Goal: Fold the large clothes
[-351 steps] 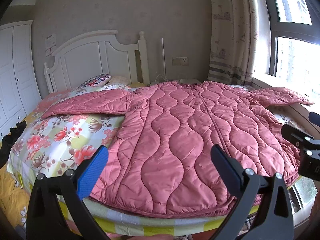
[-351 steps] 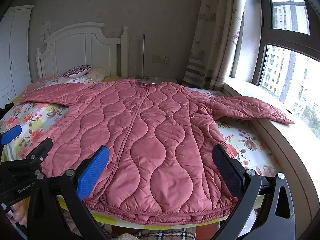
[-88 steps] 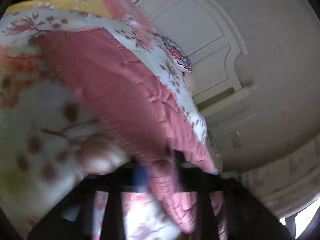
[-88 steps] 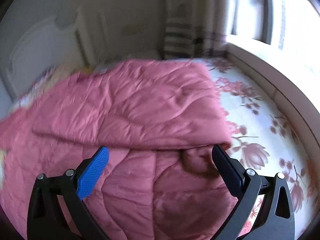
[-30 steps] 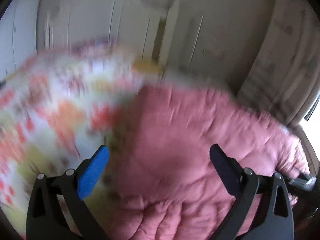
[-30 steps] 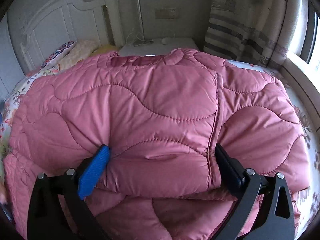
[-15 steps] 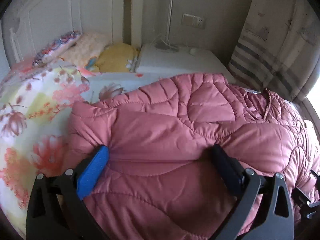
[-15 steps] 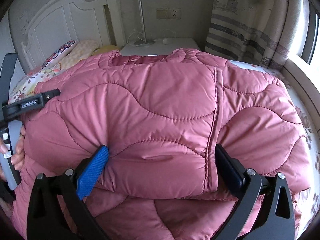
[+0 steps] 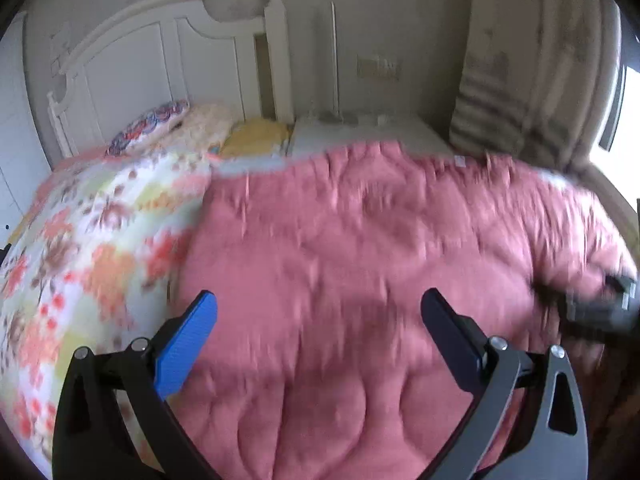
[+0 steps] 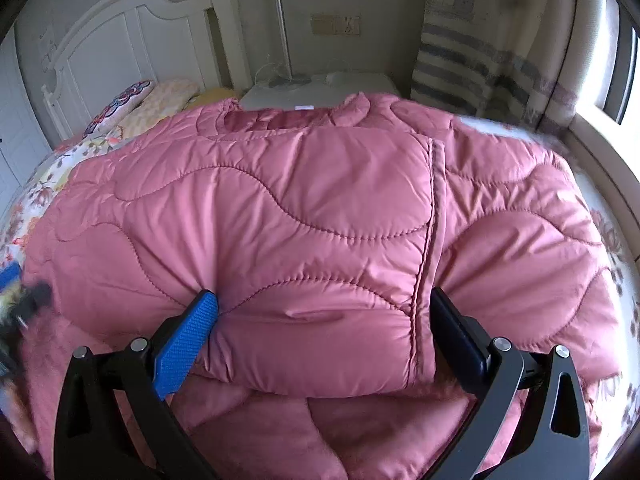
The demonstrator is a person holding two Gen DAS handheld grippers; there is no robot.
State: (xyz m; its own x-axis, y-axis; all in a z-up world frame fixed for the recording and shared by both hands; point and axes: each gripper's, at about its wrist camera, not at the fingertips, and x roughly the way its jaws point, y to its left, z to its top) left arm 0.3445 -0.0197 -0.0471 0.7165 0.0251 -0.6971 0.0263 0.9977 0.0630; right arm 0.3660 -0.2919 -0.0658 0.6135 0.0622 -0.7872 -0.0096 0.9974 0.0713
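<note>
Pink quilted coat (image 10: 304,208): lies folded into a thick bundle on the bed, sleeves tucked in. Right gripper (image 10: 324,332): jaws wide, straddling the near folded edge, pads against the padding. Left gripper (image 9: 318,338): open, hovering over the coat, holding nothing. Step, judged: mid-fold; next calls for clamping the near edge and carrying it far. Floral bedspread (image 9: 80,240) left; white headboard (image 10: 132,36), striped curtain (image 10: 488,52) beyond.

A floral-sheeted bed (image 9: 80,240) carries the pink quilted coat (image 10: 320,208) and pillows (image 9: 152,124).
</note>
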